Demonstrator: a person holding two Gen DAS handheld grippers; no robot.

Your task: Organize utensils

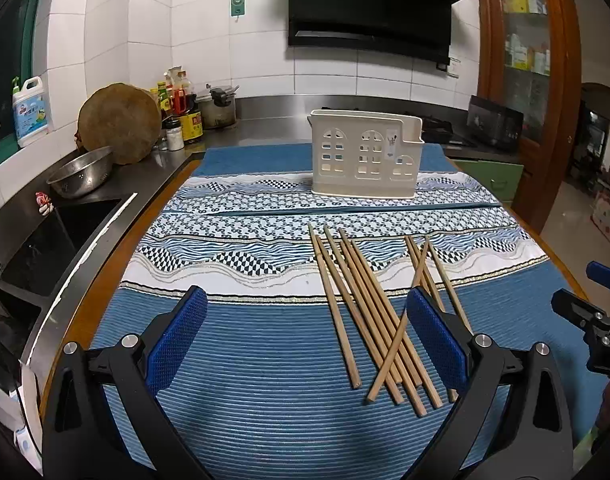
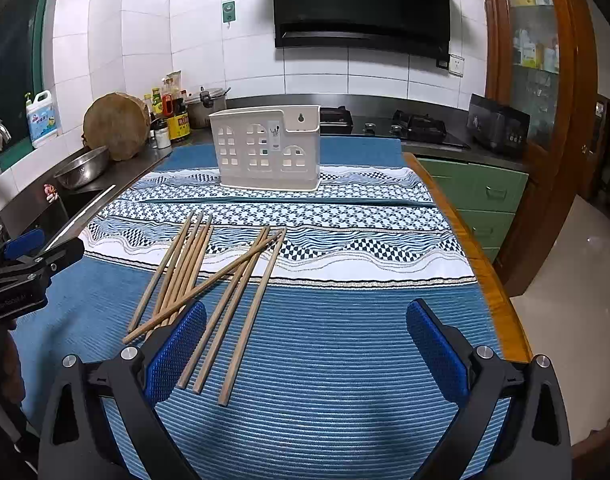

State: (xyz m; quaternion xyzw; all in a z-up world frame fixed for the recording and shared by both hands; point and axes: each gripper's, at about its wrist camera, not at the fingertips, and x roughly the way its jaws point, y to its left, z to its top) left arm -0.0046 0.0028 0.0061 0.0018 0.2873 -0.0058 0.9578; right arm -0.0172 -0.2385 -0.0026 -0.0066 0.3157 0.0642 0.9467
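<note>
Blue ribbed pads line both pairs of fingers, and both pairs stand spread wide with nothing between them. The left gripper (image 1: 307, 340) hovers above the near end of the blue-and-white patterned cloth (image 1: 245, 360) that covers the surface; its right finger (image 1: 437, 344) sits over the near ends of the wooden chopsticks (image 1: 369, 312), though I cannot tell whether it touches them. The right gripper (image 2: 307, 344) hangs further right, its left finger (image 2: 177, 352) just beside the same chopsticks (image 2: 209, 276), its right finger over bare cloth. They lie loose on the cloth in two rough groups, one stick crossing the others at a slant. Far across the cloth stands the cream utensil holder (image 1: 365, 156), upright, with window-shaped cut-outs, well apart from the chopsticks.
</note>
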